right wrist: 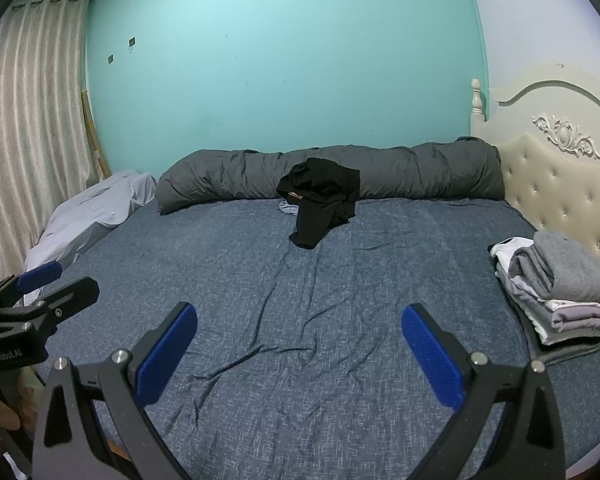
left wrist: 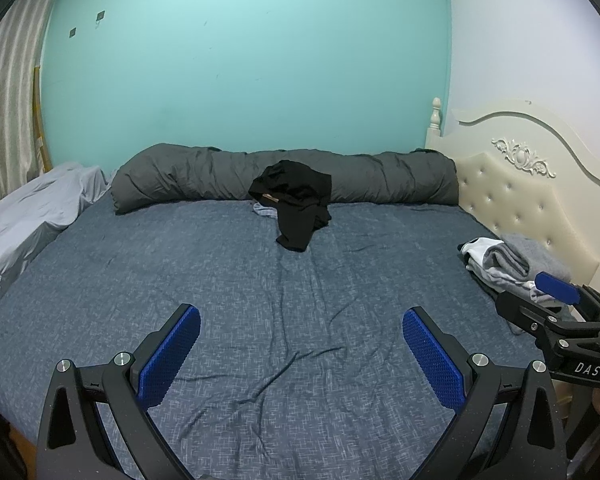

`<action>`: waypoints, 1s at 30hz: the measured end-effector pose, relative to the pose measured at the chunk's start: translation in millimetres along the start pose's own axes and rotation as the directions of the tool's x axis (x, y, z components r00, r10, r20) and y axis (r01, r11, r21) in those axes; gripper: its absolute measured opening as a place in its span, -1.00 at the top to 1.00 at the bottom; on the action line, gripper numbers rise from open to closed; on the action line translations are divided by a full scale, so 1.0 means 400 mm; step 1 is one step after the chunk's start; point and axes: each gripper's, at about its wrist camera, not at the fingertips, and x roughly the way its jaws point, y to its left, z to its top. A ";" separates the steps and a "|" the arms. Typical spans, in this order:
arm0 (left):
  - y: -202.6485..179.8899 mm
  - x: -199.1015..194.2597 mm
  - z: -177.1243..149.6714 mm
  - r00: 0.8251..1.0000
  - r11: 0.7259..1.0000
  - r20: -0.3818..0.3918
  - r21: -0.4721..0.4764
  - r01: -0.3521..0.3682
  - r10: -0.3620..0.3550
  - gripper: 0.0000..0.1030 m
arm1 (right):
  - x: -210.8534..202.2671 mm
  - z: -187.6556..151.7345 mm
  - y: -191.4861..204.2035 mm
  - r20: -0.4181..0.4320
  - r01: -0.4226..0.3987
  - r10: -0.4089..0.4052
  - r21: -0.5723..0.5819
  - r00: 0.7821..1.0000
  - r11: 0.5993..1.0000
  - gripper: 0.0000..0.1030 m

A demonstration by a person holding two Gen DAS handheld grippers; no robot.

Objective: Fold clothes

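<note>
— Where are the clothes, from where you stand?

— A crumpled black garment [left wrist: 296, 204] lies at the far side of the bed [left wrist: 220, 280], its upper part leaning on the long grey rolled duvet [left wrist: 204, 176] against the teal wall [left wrist: 240, 60]. A bit of pale blue cloth [left wrist: 263, 210] pokes out just beside it, on its left.

— And the ones already done?

— A folded pile [right wrist: 560, 292] of grey and white pieces sits on the right side of the bed, close to the cream tufted headboard [right wrist: 552, 196].

— The claws?

— The left claw [left wrist: 300, 356] hovers over the bare blue sheet with its blue pads spread wide, nothing between them. The right claw [right wrist: 300, 354] is the same: fingers wide apart, empty, above the wrinkled sheet. Both are well apart from the black garment. From the left wrist view the right claw appears at the right edge, in front of the folded pile.

— Anything else?

— A light grey pillow [right wrist: 96, 212] at the left edge of the bed, and a striped curtain [right wrist: 28, 120] beyond it
</note>
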 end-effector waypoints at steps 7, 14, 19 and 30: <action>0.002 0.002 0.002 1.000 1.000 -0.002 0.001 0.000 0.000 -1.00 | 0.000 -0.002 0.003 0.003 0.002 -0.002 0.001 1.000 1.000 -0.99; 0.001 0.004 0.003 1.000 1.000 -0.003 0.002 0.000 0.000 -1.00 | -0.001 -0.004 0.000 0.006 0.005 -0.005 0.001 1.000 1.000 -0.99; 0.002 0.007 0.000 1.000 1.000 -0.001 0.001 -0.006 0.006 -1.00 | -0.002 -0.003 -0.003 0.008 0.007 -0.007 0.001 1.000 1.000 -0.99; 0.001 0.012 -0.002 1.000 1.000 0.007 0.000 -0.014 0.014 -1.00 | 0.010 -0.002 -0.008 0.004 0.013 -0.013 0.000 1.000 1.000 -0.99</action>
